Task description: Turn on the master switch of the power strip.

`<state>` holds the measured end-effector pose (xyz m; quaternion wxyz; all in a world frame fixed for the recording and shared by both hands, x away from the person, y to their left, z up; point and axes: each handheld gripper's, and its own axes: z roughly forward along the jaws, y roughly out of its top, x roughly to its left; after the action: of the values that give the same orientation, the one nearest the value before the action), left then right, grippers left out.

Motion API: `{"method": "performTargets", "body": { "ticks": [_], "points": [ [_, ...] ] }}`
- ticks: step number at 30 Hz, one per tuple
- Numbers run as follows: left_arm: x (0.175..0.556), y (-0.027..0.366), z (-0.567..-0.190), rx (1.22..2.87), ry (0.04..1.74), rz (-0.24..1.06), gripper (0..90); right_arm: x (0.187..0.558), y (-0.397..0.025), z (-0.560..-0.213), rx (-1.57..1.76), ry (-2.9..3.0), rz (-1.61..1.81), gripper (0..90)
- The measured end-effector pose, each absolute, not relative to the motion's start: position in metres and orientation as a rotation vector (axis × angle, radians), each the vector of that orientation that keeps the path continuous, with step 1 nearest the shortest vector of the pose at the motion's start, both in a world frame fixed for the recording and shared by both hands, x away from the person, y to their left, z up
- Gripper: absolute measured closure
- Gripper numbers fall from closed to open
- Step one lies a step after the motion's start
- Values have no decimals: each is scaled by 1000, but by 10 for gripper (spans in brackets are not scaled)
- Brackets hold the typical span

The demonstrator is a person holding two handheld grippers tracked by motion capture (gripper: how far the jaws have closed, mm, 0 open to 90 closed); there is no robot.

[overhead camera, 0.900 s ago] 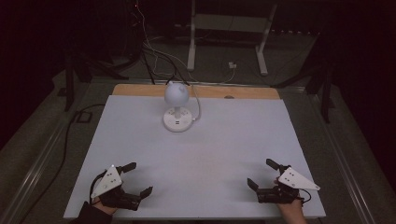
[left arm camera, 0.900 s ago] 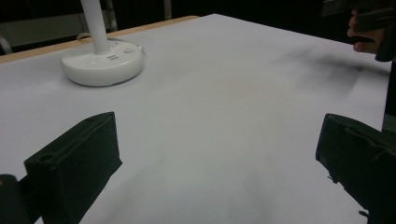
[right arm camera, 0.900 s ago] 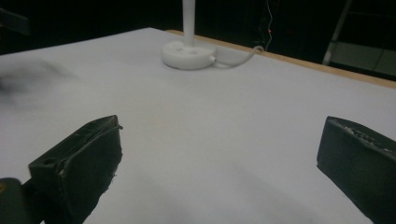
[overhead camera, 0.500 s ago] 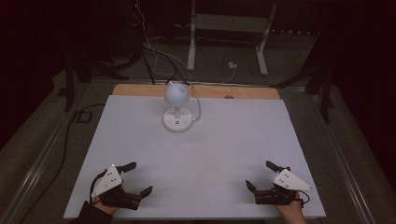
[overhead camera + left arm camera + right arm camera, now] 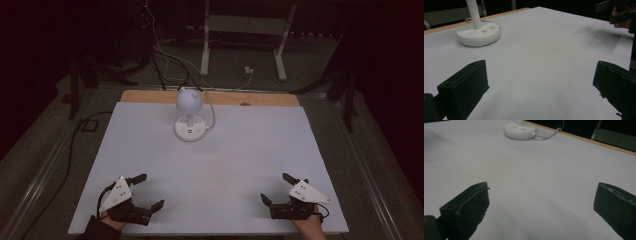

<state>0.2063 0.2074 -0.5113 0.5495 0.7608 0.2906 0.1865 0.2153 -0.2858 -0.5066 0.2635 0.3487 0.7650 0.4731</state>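
A white desk lamp [image 5: 189, 112] with a round head and round base stands at the far middle of the white table [image 5: 250, 145]. Its base shows in the left gripper view [image 5: 477, 33] and in the right gripper view [image 5: 519, 130]. My left gripper [image 5: 148, 191] rests at the near left corner, open, nothing between its jaws. My right gripper [image 5: 277, 189] rests at the near right corner, also open and empty. Both point toward the table's middle. In the left gripper view, the other hand and its gripper [image 5: 621, 13] show far right.
A white cable [image 5: 212, 112] runs from the lamp base back over the wooden far edge [image 5: 270, 100]. Beyond the table are a dark floor, loose cables and a metal stand [image 5: 245, 35]. Wide bare tabletop lies between the grippers and the lamp.
The right gripper has shifted slightly, its plate tilting a little lower and to the right. The left gripper and lamp have stayed put.
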Motion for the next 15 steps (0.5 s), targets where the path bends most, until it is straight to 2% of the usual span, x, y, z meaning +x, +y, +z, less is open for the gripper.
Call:
{"method": "performTargets", "body": {
  "ticks": [15],
  "points": [
    [206,207,-511,1799,688,441,3,220,-281,-498,939,2090,1267,0]
  ]
}}
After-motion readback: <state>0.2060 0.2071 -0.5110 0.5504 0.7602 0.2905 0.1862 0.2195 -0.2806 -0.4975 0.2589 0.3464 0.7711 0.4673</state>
